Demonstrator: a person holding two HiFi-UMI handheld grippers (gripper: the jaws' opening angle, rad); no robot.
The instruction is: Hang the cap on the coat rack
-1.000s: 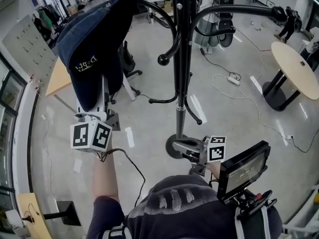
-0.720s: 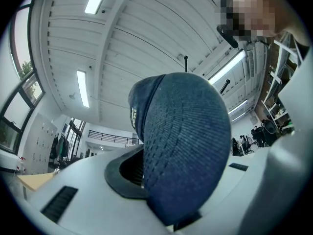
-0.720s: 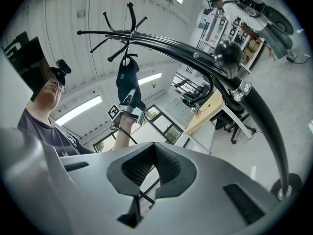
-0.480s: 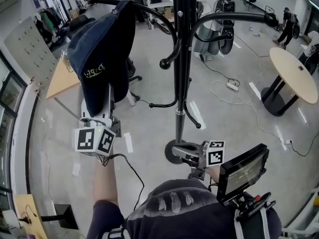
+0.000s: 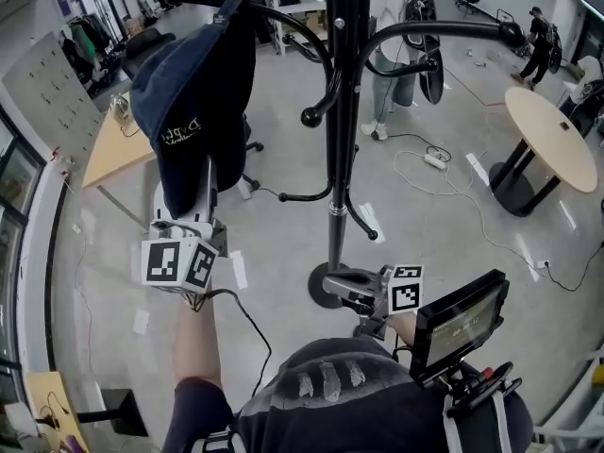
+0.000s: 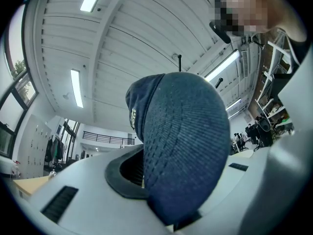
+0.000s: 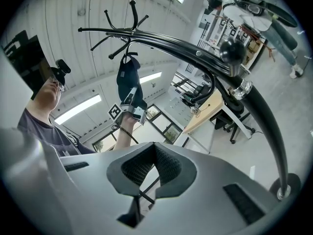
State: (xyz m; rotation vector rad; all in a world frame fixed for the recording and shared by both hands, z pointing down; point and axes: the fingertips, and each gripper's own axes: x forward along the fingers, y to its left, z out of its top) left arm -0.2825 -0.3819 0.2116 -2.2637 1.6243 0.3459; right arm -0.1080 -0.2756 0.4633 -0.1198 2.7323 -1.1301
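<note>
- Open workshop hall with a grey floor [image 5: 283, 253]. A power strip [image 5: 436, 159] and its cable lie on it. A round desk [image 5: 557, 130] is at right and a wooden desk [image 5: 113, 154] at left.
- A black coat rack [image 5: 344, 111] stands right in front of us, with curved arms branching off the pole.
- The navy cap [image 5: 193, 102] is up at the rack's upper left arm [image 5: 274, 12]. Its top meets the arm, and in the right gripper view it hangs down from it. We can't tell if it's actually hooked on.
- Our left tongs [image 5: 203, 177] are raised and clenched on the cap's lower edge. The left gripper view shows fabric pinched between the jaws, with the cap filling most of the frame.
- Our right tongs [image 5: 330, 279] are held low near the rack's base [image 5: 316, 300], jaws closed together with nothing between them.
- A chest-mounted screen [image 5: 462, 321] sits at our lower right.
</note>
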